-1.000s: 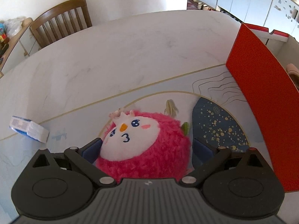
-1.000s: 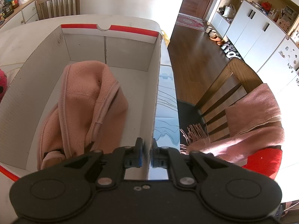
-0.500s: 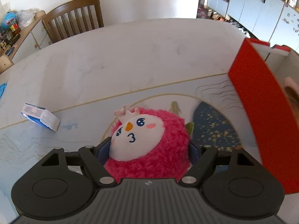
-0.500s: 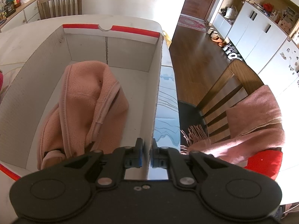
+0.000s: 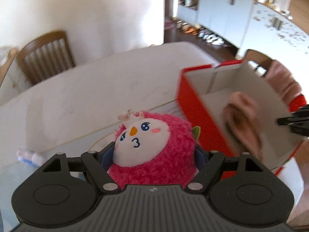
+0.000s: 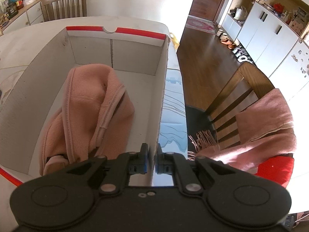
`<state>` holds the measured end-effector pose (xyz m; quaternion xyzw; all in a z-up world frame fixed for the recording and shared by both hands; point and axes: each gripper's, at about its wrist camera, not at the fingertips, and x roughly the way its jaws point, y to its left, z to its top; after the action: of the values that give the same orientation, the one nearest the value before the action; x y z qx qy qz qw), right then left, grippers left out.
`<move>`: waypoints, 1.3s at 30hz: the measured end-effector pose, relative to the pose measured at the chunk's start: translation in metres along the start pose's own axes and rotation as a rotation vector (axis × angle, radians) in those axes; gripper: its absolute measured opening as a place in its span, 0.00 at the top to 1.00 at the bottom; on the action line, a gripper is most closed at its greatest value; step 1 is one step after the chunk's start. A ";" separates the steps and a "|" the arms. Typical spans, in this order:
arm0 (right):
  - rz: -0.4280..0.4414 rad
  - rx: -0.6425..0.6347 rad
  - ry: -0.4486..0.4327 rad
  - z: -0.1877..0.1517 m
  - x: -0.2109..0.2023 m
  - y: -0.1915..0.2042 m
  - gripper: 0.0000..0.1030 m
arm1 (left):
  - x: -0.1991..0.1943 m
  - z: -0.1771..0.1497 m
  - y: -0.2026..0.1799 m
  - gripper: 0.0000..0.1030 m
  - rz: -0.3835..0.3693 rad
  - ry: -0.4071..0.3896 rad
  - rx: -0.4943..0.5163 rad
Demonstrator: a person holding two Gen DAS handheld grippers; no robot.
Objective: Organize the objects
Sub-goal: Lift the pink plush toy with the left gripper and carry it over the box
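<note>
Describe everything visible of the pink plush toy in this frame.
The pink plush toy is round and fluffy, bright pink fur around a white face with blue eyes, orange beak, pink cheek, a small crown and a green leaf at its side. It sits upright, facing up toward the camera, squeezed between the left gripper pads, beside the red box.

One pink plush bird (image 5: 154,150), one red cardboard box (image 6: 162,89), one pink fleece garment (image 6: 87,112), two wooden chairs (image 6: 63,5), one fringed scarf (image 6: 260,127).

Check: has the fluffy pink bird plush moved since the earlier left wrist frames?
Yes. The fluffy pink bird plush, clamped in the left gripper, has lifted off the white marble table toward the red cardboard box.
</note>
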<state>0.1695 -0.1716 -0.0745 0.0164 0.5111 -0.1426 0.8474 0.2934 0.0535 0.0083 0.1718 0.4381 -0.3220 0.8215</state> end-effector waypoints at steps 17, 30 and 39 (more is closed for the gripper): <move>0.006 -0.006 -0.002 0.001 -0.001 0.001 0.94 | -0.006 0.053 -0.092 0.23 -0.147 -0.076 0.181; 0.011 -0.001 -0.003 0.001 -0.001 0.000 0.95 | 0.037 0.089 -0.133 0.23 -0.131 -0.054 0.219; 0.016 0.007 0.001 0.002 -0.001 -0.001 0.95 | 0.086 0.093 -0.149 0.22 -0.081 0.030 0.250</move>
<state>0.1704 -0.1724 -0.0730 0.0237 0.5108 -0.1376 0.8483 0.2840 -0.1410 -0.0114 0.2597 0.4132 -0.4042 0.7736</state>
